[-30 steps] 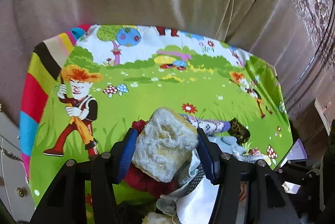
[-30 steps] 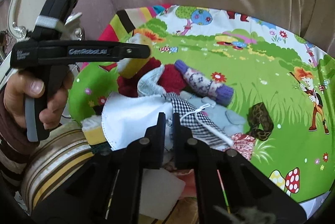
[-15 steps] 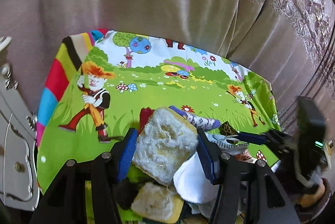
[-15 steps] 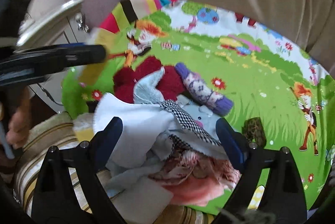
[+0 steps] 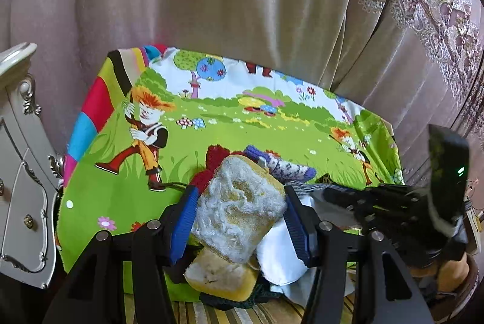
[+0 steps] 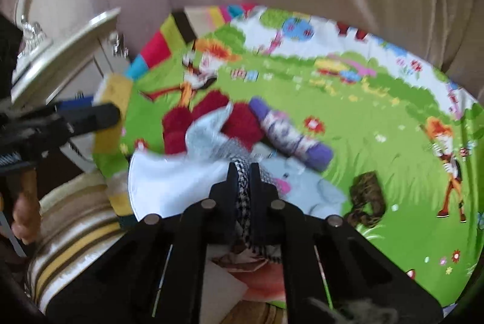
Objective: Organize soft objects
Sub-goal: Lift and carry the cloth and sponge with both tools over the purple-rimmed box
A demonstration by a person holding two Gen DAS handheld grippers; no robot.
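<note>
Gripping a worn yellow sponge (image 5: pixel 240 209) between its blue pads, the left gripper (image 5: pixel 239 221) holds it half-open above the near-left edge of the cartoon cloth (image 5: pixel 242 139), over a second sponge (image 5: pixel 220 275). The right gripper (image 6: pixel 243 172), jaws nearly together, pinches a checked cloth (image 6: pixel 242 187) from the pile on that cloth, beside a white rag (image 6: pixel 169 184) and red knit (image 6: pixel 208 118).

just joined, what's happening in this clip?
A person is sorting a pile of soft items on a cartoon-print cloth with a handheld gripper in each hand. The left gripper is clamped on a worn yellow sponge, held above a second sponge. The right gripper has shut on a black-and-white checked cloth in the pile, beside a white cloth, red knit item and purple patterned sock.
</note>
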